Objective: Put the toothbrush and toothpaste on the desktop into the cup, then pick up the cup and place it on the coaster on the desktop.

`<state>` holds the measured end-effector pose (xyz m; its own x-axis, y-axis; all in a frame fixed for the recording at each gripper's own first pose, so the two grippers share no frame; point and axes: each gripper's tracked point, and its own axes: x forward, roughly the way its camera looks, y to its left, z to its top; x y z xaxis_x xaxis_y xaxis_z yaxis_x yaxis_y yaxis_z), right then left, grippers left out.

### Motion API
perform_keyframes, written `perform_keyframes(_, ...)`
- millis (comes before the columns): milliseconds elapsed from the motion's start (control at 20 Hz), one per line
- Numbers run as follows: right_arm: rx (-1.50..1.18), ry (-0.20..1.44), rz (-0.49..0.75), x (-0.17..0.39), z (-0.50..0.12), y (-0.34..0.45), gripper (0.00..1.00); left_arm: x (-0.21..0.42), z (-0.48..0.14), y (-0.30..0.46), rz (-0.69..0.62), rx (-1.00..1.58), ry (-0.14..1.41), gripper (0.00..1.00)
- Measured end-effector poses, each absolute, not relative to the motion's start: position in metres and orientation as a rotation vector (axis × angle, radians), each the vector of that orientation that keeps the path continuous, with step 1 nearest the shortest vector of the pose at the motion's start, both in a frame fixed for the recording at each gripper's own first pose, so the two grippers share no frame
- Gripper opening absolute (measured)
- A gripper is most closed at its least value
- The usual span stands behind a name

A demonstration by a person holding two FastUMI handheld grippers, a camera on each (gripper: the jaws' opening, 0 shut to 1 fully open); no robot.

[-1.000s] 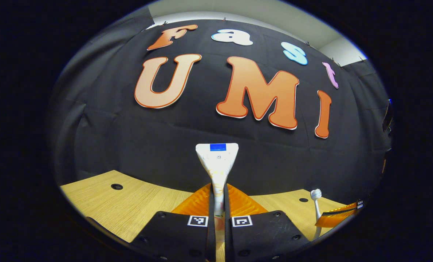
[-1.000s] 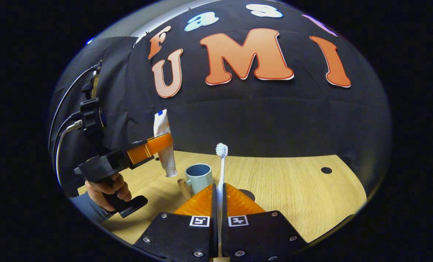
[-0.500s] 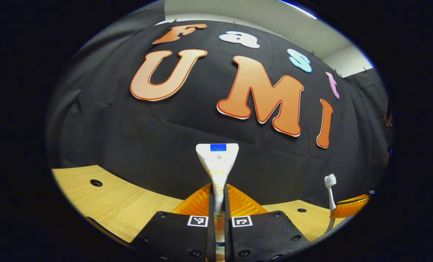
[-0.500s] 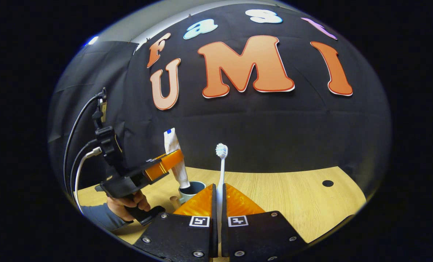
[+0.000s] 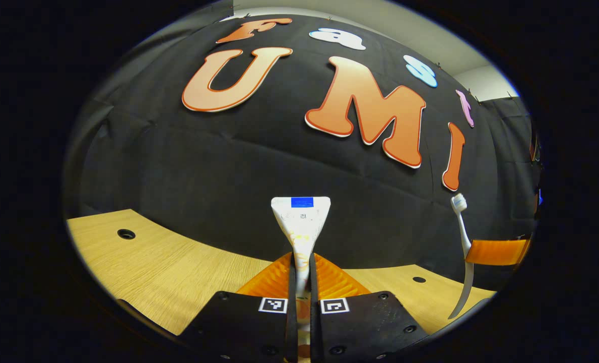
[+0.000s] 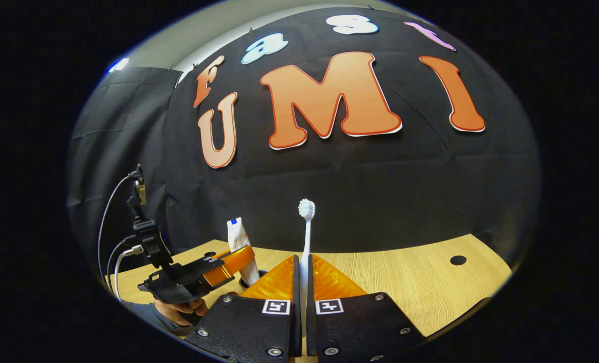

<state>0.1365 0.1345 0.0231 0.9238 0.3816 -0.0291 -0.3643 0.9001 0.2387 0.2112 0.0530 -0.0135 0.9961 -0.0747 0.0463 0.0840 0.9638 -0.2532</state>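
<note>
Two tools clamp toothpaste (image 5: 301,222) and toothbrush (image 6: 306,237) (cup seemingly hidden).

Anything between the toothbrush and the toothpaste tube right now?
In the right gripper view, only black cloth wall shows between the toothbrush and the toothpaste tube; lower down, the right gripper's own orange finger sits between them.

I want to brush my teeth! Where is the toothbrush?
The toothbrush stands upright, pinched in the right gripper above the wooden desk, just right of the toothpaste held by the left gripper.

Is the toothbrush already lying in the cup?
No, the right tongs hold the toothbrush upright above the desktop, bristles up.
</note>
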Motion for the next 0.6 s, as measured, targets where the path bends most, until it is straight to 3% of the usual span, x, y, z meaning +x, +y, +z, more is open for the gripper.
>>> perform_keyframes(350,0.268,0.075,0.42,0.145,0.021,0.155,0.04,0.204,-0.042,0.055,-0.053,-0.205,0.049,0.13)
perform_keyframes(600,0.281,0.085,0.433,0.15,0.016,0.162,0.04,0.196,-0.059,0.043,-0.085,-0.209,0.131,0.22)
